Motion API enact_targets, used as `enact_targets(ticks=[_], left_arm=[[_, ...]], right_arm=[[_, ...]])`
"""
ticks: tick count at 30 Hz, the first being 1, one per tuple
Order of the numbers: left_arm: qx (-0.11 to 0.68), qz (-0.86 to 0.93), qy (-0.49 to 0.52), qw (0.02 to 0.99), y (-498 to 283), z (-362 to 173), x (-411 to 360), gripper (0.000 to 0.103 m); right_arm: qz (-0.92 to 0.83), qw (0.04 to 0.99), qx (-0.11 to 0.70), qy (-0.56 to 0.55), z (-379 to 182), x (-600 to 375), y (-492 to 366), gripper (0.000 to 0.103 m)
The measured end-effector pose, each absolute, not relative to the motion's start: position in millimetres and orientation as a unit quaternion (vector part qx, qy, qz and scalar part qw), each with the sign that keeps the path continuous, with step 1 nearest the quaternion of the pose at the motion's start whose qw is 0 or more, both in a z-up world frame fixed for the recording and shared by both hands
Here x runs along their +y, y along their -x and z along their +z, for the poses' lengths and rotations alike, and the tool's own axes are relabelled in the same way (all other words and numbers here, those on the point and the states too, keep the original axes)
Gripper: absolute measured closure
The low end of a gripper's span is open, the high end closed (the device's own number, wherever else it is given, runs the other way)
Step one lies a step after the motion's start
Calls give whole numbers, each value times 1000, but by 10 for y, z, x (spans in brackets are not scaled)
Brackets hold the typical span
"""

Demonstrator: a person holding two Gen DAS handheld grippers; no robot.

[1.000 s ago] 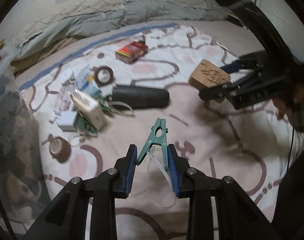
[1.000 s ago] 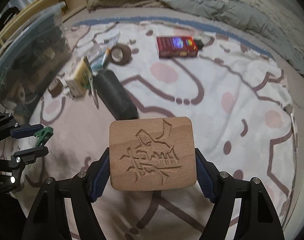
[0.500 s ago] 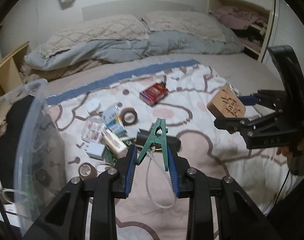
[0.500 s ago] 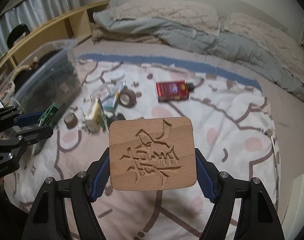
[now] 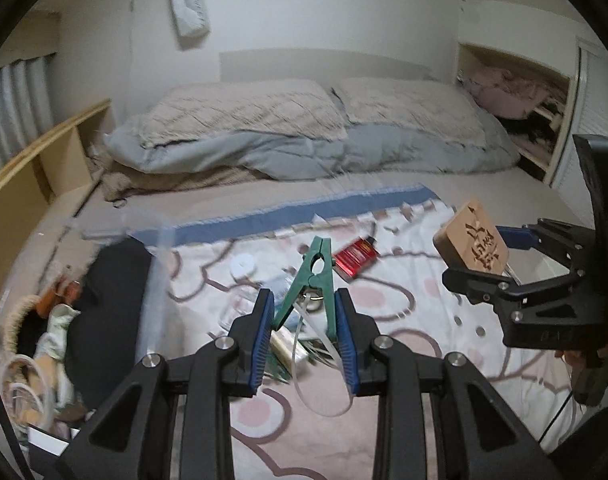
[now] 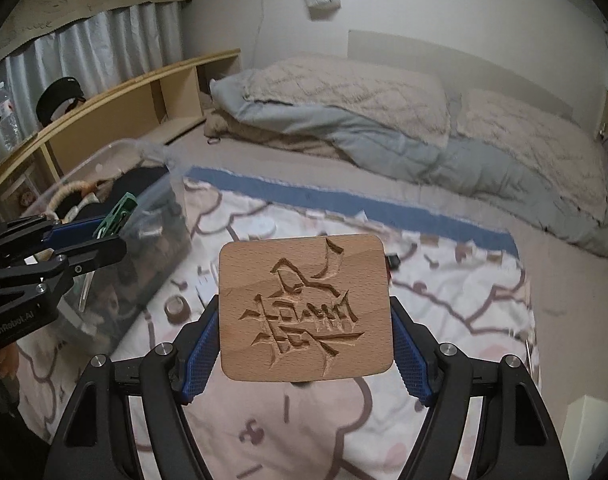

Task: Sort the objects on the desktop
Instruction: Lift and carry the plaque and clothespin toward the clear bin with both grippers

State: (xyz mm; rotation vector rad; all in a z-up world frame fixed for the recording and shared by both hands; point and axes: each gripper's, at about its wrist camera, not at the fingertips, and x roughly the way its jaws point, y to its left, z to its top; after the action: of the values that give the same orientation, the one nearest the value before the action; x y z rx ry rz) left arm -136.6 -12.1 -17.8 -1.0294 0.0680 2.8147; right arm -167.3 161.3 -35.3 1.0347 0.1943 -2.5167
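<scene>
My left gripper (image 5: 304, 312) is shut on a green clothes peg (image 5: 314, 276) with a clear plastic loop hanging from it; both are held high above the bed. The same peg (image 6: 117, 214) shows at the left of the right wrist view, over the clear storage box (image 6: 135, 216). My right gripper (image 6: 304, 344) is shut on a carved wooden block (image 6: 306, 312), its blue pads (image 6: 201, 344) pressing its two sides. That block (image 5: 472, 240) also appears at the right of the left wrist view, lifted off the blanket.
A patterned blanket (image 5: 404, 300) covers the bed, strewn with a red box (image 5: 354, 258), a tape roll (image 6: 175, 306), a white disc (image 5: 241, 266) and small packets. The clear box (image 5: 83, 300) at the left holds clothes and cords. Pillows (image 5: 243, 116) lie beyond.
Both grippers have risen well above the blanket with their objects still held. The views tilted up, so the wall and pillows now show and the clear box has come in at the left.
</scene>
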Motion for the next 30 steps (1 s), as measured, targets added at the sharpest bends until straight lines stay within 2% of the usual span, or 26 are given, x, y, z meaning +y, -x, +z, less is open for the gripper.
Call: enact_targets(ticks=[13,30], left_arm=[[-21,956,292,-2,1304,211,-744,73],[-53,950,303,-48,1160,250,-1460,73]], right_arm=[[-924,232,63,-297,192,1058,1714,26],[-912,285,49,-289,228,534,1727,26]])
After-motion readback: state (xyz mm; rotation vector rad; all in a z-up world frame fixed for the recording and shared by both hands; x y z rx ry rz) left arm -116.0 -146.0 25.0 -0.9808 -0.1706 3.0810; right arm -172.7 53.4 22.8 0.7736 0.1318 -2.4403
